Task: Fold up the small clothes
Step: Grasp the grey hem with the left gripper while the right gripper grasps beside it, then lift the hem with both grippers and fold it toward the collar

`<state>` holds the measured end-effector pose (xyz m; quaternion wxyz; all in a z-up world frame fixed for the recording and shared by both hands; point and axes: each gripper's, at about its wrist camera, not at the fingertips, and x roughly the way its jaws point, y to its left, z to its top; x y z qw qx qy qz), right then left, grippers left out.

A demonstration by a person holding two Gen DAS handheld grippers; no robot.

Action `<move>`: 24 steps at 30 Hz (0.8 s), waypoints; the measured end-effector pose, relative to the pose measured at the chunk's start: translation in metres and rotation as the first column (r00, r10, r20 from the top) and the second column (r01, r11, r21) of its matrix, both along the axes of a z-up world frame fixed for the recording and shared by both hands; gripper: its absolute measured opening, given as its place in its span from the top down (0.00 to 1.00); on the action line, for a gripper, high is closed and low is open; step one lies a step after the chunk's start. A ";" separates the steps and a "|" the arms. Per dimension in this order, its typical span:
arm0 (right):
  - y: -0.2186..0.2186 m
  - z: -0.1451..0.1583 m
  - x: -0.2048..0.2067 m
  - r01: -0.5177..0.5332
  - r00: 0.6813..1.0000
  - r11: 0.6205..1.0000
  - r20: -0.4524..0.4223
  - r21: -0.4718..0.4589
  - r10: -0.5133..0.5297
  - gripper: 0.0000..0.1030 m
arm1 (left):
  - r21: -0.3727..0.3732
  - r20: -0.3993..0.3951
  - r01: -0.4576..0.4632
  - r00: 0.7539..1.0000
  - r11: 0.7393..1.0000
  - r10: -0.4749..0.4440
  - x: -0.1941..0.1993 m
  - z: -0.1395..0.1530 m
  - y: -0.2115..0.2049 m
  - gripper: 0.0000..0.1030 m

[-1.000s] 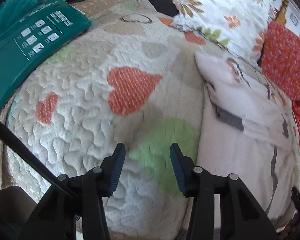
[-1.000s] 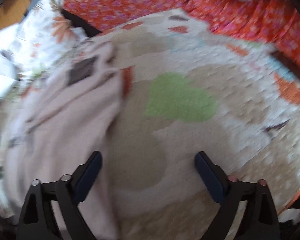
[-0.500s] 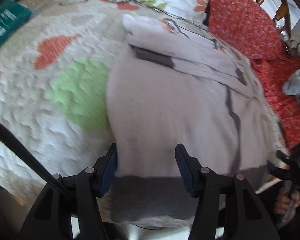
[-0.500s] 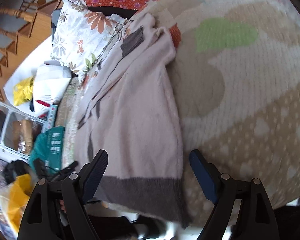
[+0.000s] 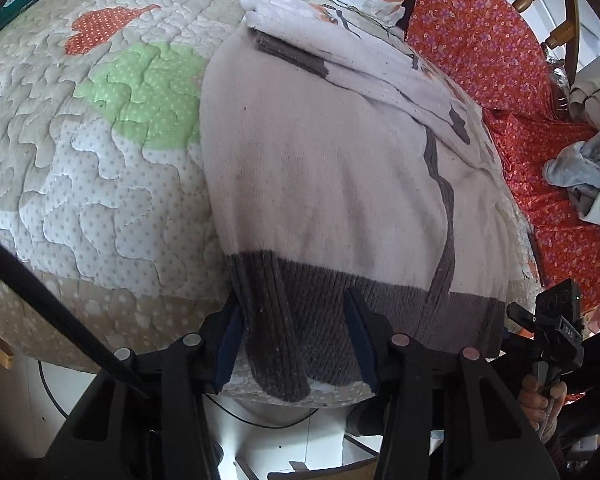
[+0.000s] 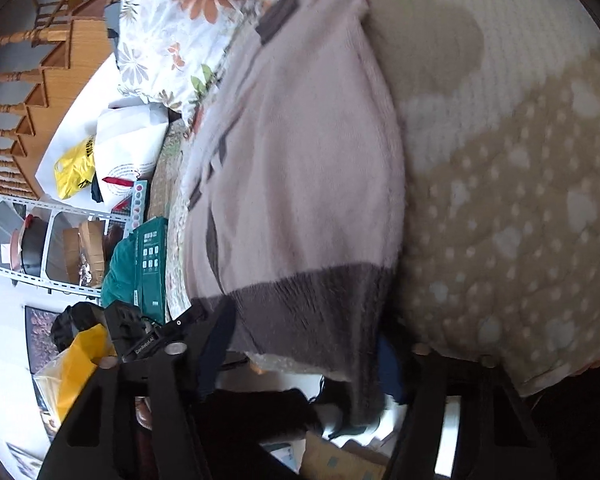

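Note:
A pale pink knit sweater [image 5: 332, 168] with a dark grey ribbed hem [image 5: 340, 300] lies flat on the quilted bed, hem hanging over the near edge. My left gripper [image 5: 296, 344] is open, its jaws straddling the left part of the hem. In the right wrist view the same sweater [image 6: 300, 160] runs away from me, and my right gripper [image 6: 300, 360] is open around the right corner of the hem [image 6: 312, 312]. The right gripper also shows at the far right of the left wrist view [image 5: 556, 332].
The quilt [image 5: 100, 140] has heart patches. A floral pillow [image 6: 168, 40] and an orange flowered blanket [image 5: 500, 60] lie at the far side. A green box [image 6: 152, 264] and bags [image 6: 124, 148] sit left of the bed. Loose grey clothes [image 5: 580, 176] lie on the blanket.
Both grippers have moved from over the bare quilt down to the near bed edge. Each now straddles a side of the sweater's grey hem.

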<state>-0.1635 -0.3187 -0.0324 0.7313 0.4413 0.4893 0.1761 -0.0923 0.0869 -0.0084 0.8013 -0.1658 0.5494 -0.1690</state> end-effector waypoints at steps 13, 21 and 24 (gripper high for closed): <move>0.036 0.018 0.000 -0.040 0.999 0.946 0.021 -0.320 0.049 0.69 | 0.106 0.029 -0.046 0.999 0.993 0.043 0.000 0.006 -0.005 0.91; 0.024 0.031 -0.009 -0.053 0.998 0.972 0.031 -0.230 0.062 0.90 | 0.061 0.148 -0.116 0.983 0.991 0.106 -0.034 0.055 0.012 0.92; 0.028 0.046 -0.033 -0.090 0.992 0.973 0.067 -0.212 0.106 0.91 | 0.043 0.186 -0.091 0.979 0.995 0.082 -0.065 0.071 0.008 0.92</move>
